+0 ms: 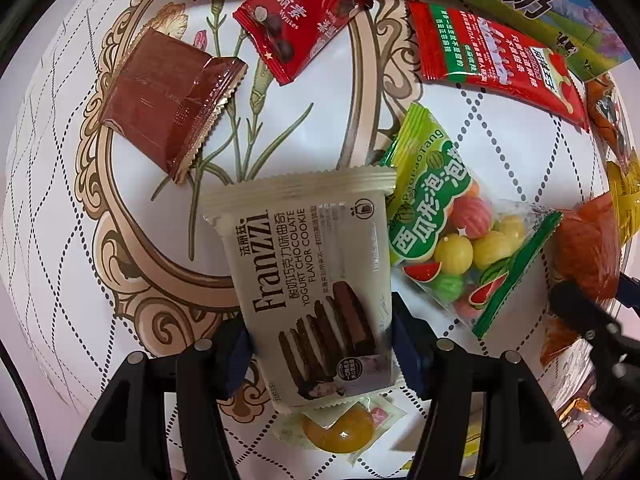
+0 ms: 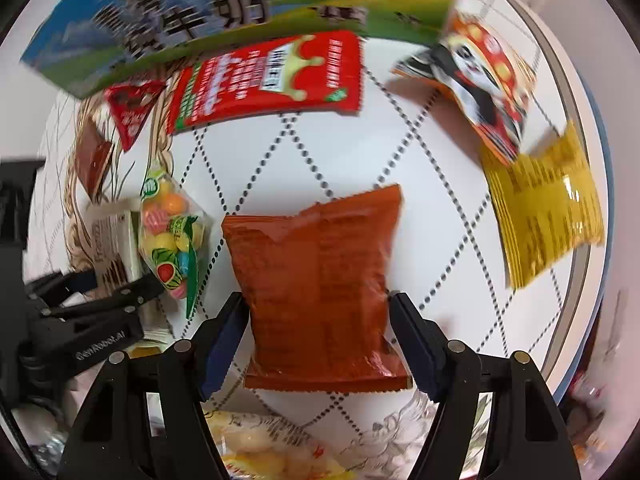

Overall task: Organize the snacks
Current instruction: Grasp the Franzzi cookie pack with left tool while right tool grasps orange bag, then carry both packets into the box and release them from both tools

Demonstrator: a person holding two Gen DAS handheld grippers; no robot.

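Note:
My left gripper [image 1: 320, 320] points down at the table and is shut on a cream Franzzi cookie packet [image 1: 312, 264]; both blue pads press its lower sides. My right gripper [image 2: 318, 304] also points down and is shut on an orange-brown snack packet [image 2: 320, 288], with a pad touching each side edge. In the left wrist view that orange-brown packet [image 1: 584, 248] and the right gripper's black frame show at the right edge. The left gripper's frame appears at the left of the right wrist view, beside a bag of watermelon gum balls [image 2: 176, 240].
Loose on the patterned white tabletop [image 2: 340, 152] lie a brown packet [image 1: 168, 104], a red Mylikes packet [image 1: 296, 20], a red-green packet [image 1: 496, 60], a panda packet [image 2: 480, 80] and a yellow packet [image 2: 548, 212]. A milk carton box [image 2: 200, 12] stands at the back. A jelly cup [image 1: 340, 432] lies under the left gripper.

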